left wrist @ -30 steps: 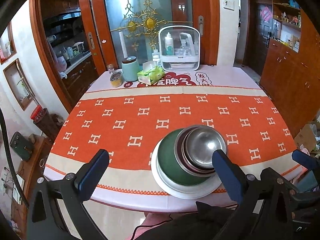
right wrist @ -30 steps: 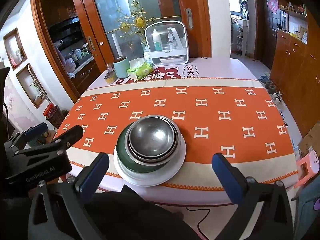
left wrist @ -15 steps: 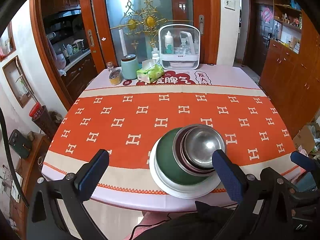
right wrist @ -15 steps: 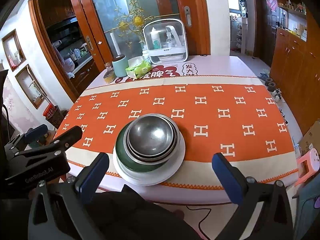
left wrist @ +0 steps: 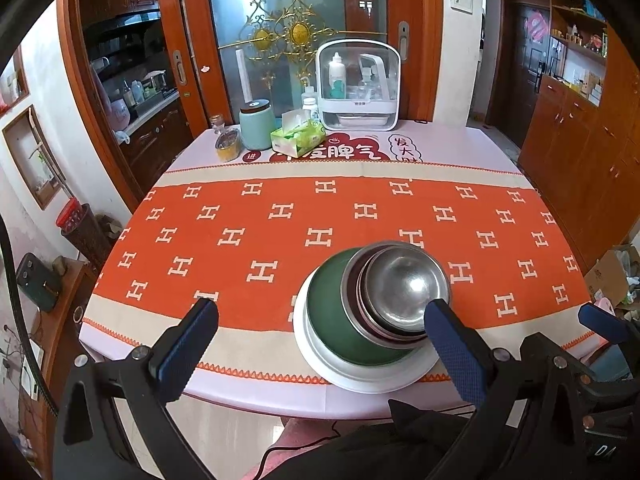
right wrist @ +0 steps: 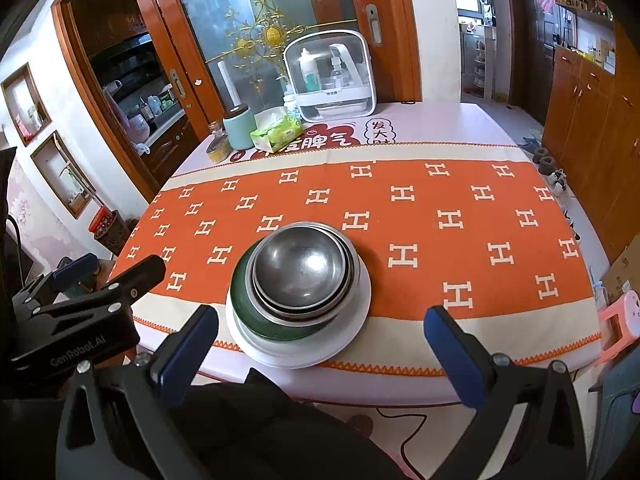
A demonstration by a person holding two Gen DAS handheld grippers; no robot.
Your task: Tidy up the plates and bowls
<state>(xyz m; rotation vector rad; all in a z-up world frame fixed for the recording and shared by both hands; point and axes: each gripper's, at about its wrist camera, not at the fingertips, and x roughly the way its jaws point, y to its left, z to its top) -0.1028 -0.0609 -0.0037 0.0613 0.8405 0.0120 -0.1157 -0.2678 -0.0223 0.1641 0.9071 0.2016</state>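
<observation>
Nested steel bowls (right wrist: pixel 301 273) atop a green bowl (left wrist: pixel 340 324) on a white plate (right wrist: pixel 352 320), near the front edge of the orange-runnered table (right wrist: pixel 440 208) — left gripper (left wrist: pixel 320 344) and right gripper (right wrist: pixel 320 344) both spread wide, empty, held back. Off-centre stack likely to slide or topple if nudged carelessly — slick metal.

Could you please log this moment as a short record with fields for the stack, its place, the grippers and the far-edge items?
stack: steel bowls nested in a green bowl on a white plate
place: near edge of the orange tablecloth
left gripper: open, empty, short of the stack
right gripper: open, empty, short of the stack
far edge: teal jar, tissue box, white organizer case
</observation>
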